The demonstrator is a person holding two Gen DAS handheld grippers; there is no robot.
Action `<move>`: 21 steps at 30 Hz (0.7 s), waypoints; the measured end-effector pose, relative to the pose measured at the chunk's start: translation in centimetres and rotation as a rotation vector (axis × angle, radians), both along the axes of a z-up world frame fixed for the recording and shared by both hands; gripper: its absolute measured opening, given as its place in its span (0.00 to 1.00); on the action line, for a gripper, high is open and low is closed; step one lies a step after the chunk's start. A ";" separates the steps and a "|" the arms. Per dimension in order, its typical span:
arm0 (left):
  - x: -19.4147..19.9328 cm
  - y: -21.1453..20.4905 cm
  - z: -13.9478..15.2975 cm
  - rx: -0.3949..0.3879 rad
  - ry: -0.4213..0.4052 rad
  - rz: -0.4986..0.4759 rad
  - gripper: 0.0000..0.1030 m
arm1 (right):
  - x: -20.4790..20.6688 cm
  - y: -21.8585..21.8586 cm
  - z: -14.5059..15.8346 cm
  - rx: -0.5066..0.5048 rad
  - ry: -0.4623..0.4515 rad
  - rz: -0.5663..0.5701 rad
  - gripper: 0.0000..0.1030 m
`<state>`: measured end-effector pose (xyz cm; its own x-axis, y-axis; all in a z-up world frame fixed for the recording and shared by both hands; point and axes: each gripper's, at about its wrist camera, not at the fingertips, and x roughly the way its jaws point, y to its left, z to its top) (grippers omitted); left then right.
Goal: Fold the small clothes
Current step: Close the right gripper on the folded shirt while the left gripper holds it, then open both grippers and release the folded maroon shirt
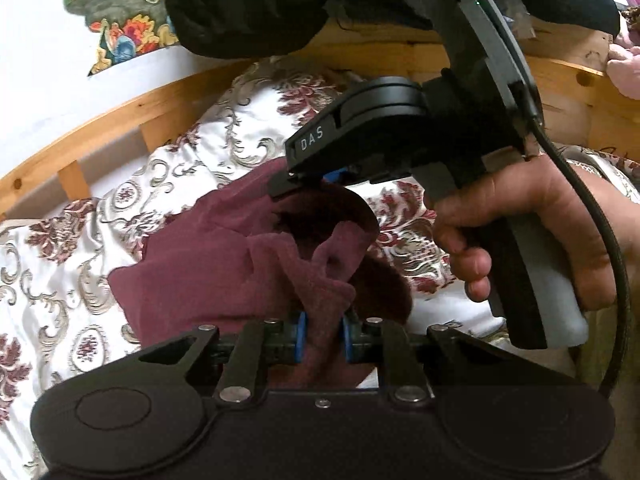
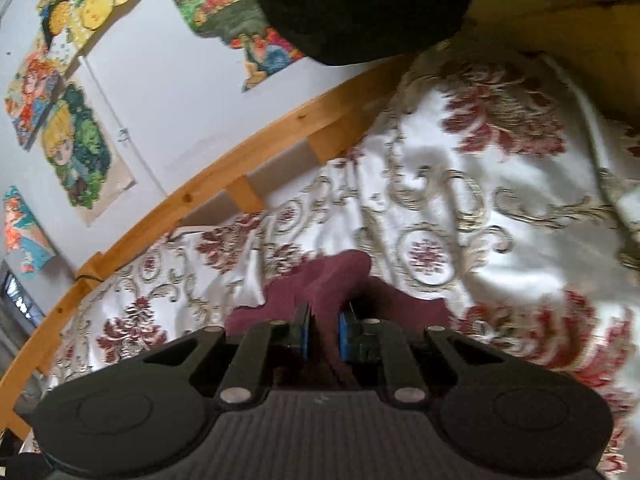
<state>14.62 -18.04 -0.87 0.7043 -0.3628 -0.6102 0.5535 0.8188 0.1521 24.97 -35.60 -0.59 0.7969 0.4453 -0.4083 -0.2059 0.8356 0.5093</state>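
A small maroon garment (image 1: 216,264) lies bunched on the patterned bedspread (image 1: 72,280). My left gripper (image 1: 323,332) is shut on a fold of the garment at its near edge. In the left wrist view my right gripper (image 1: 316,180), marked DAS and held by a hand (image 1: 520,224), comes down from above and pinches the garment's far edge. In the right wrist view my right gripper (image 2: 323,336) is shut on a strip of the maroon garment (image 2: 332,280), lifted a little off the bedspread (image 2: 500,200).
A wooden bed frame rail (image 1: 120,120) curves along the far side, with a white wall and colourful posters (image 2: 76,152) behind it. A black cloth mass (image 1: 256,4) hangs at the top. Pink fabric (image 1: 624,68) lies at the far right.
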 end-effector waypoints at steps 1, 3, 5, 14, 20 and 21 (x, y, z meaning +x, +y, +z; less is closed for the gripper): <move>0.0 -0.2 -0.2 -0.005 0.005 -0.004 0.18 | -0.1 -0.4 -0.1 -0.005 0.011 -0.011 0.15; 0.1 -0.4 -0.6 -0.015 0.017 -0.009 0.18 | -0.3 -0.8 -0.4 -0.022 0.034 -0.030 0.15; 0.2 -0.5 -1.2 -0.025 0.028 -0.011 0.18 | -0.5 -1.0 -0.7 -0.042 0.055 -0.046 0.15; 0.5 0.3 -3.1 -0.102 0.094 -0.007 0.27 | -0.9 -1.2 -2.2 -0.134 0.150 -0.083 0.14; -0.3 3.1 -1.8 -0.250 0.154 -0.020 0.54 | -0.5 -0.7 -2.9 -0.179 0.183 -0.102 0.15; -0.4 3.7 -1.5 -0.277 0.162 -0.017 0.58 | -0.4 -0.6 -3.0 -0.186 0.186 -0.100 0.15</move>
